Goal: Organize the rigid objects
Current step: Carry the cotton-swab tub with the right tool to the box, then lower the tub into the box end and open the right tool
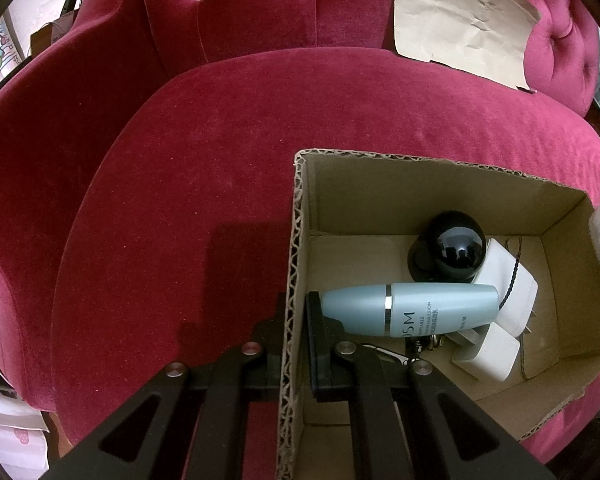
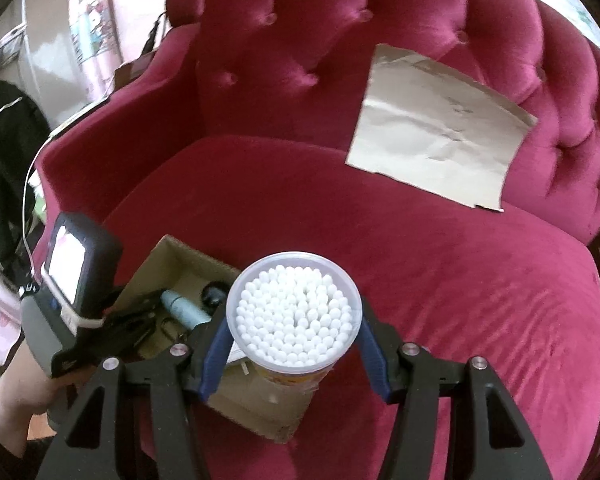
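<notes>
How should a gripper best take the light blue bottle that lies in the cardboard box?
Grip the blue bottle across its wide body, just right of the silver ring, coming straight down from above. It lies flat on its side, and the tapered cap end slips more easily. The black ball sits close behind, so the far finger has little room inside the box.

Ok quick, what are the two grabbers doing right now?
Left gripper: shut on the cardboard box wall.
Right gripper: shut on the cotton swab tub.
</notes>
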A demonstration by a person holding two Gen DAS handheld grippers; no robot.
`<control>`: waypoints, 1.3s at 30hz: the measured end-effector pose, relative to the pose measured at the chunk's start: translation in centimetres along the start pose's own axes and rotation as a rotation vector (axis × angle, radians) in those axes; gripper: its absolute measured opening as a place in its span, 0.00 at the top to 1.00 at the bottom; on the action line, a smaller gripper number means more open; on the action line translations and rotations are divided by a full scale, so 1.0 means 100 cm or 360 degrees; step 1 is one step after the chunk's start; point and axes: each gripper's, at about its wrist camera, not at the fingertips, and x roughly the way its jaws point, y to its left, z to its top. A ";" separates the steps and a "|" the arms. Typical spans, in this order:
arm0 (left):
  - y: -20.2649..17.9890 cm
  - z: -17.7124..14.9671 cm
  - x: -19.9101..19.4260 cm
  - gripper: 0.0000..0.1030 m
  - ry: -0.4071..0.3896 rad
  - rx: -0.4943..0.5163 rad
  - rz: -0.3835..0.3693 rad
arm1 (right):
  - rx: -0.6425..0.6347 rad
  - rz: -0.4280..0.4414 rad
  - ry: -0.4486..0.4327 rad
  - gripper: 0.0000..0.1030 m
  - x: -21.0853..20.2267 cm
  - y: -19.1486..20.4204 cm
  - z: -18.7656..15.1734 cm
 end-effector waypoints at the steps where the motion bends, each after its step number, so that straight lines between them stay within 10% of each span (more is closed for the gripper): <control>1: 0.000 0.000 0.000 0.93 0.0000 0.0000 0.0000 | -0.0009 0.0012 0.0012 0.41 0.002 0.003 -0.001; 24: 0.001 0.001 -0.001 0.93 0.0000 -0.0003 0.0000 | -0.0095 0.0009 0.0258 0.40 0.042 0.032 -0.011; 29: 0.001 0.001 -0.001 0.93 -0.0001 0.0006 0.0006 | -0.0123 -0.0056 0.0143 0.00 0.036 0.035 -0.012; 39: 0.002 0.001 -0.001 0.93 -0.0002 0.0000 0.0004 | -0.0046 -0.0084 0.0144 0.00 0.038 0.019 -0.009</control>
